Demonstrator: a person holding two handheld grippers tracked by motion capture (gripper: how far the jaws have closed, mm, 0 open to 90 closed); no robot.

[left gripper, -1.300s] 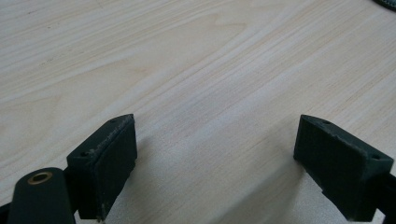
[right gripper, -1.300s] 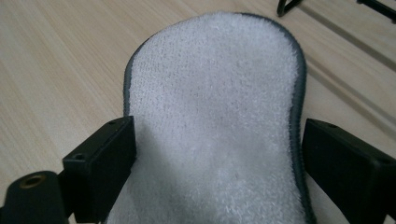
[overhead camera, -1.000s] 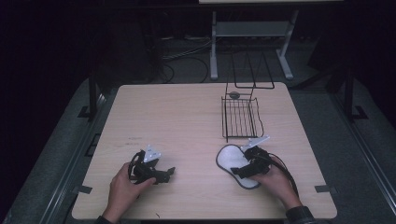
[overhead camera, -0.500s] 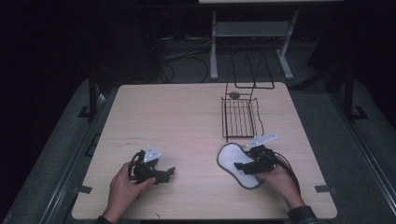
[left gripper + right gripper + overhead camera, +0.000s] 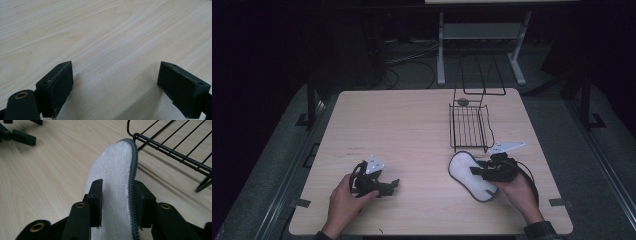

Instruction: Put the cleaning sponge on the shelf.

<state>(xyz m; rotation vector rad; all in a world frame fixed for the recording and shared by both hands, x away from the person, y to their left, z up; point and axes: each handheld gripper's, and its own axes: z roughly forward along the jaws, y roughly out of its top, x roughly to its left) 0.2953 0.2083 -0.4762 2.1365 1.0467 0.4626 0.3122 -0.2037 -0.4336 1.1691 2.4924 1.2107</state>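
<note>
So the insole (image 5: 472, 176) is an oval, fuzzy white pad with a stitched grey rim, lying on the pale wood-grain table (image 5: 412, 125) at about 5 o'clock, just below the black wire rack (image 5: 469, 127). The right gripper (image 5: 117, 195) has its jaws clamped on the insole's edge, hand low and angled toward 10 o'clock. The left gripper (image 5: 115, 82) sits at 7 o'clock, jaws spread wide over bare wood, holding nothing.
</note>
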